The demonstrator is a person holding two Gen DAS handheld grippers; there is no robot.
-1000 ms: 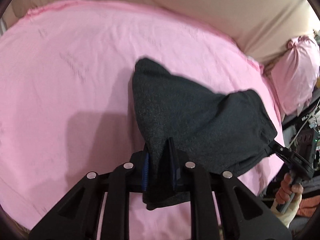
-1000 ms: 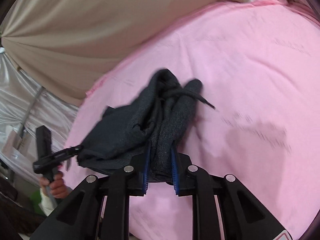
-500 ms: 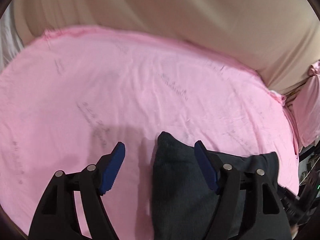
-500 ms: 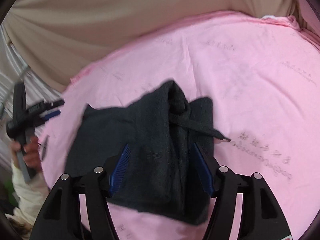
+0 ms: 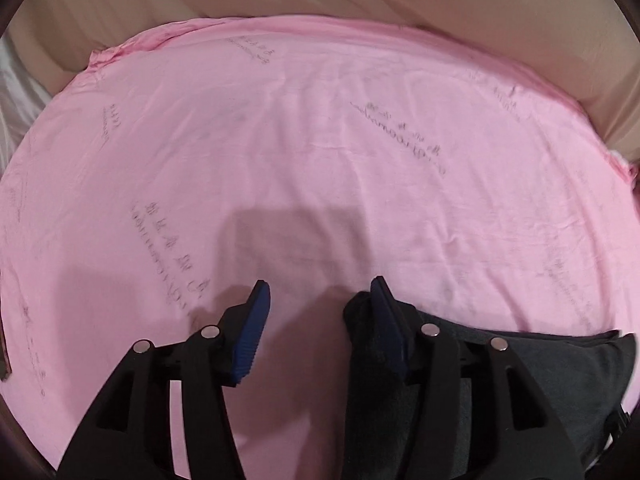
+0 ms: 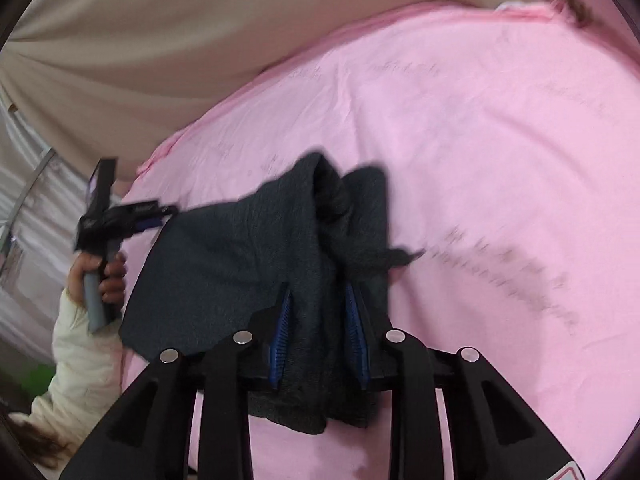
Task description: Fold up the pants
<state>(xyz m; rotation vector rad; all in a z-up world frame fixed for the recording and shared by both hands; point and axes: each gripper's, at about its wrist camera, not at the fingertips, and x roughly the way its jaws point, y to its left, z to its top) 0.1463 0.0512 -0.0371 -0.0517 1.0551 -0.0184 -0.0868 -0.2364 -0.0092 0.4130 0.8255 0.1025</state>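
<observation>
Dark pants (image 6: 248, 264) bunched on pink sheet (image 6: 500, 160), near its edge. Waist end is pinched by right gripper (image 6: 318, 332), jaws pressed onto fabric. Left gripper (image 5: 320, 320) spread wide, nothing held, right finger over pants edge.

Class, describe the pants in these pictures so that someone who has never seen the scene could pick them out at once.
Find the pink sheet that covers the whole surface. Near its front edge, a dark charcoal bundle, the pants, lies between the two claws, with the right claw closed around a bunched part. It is the only dark cloth on the sheet, which otherwise shows only faint printed lettering.
</observation>
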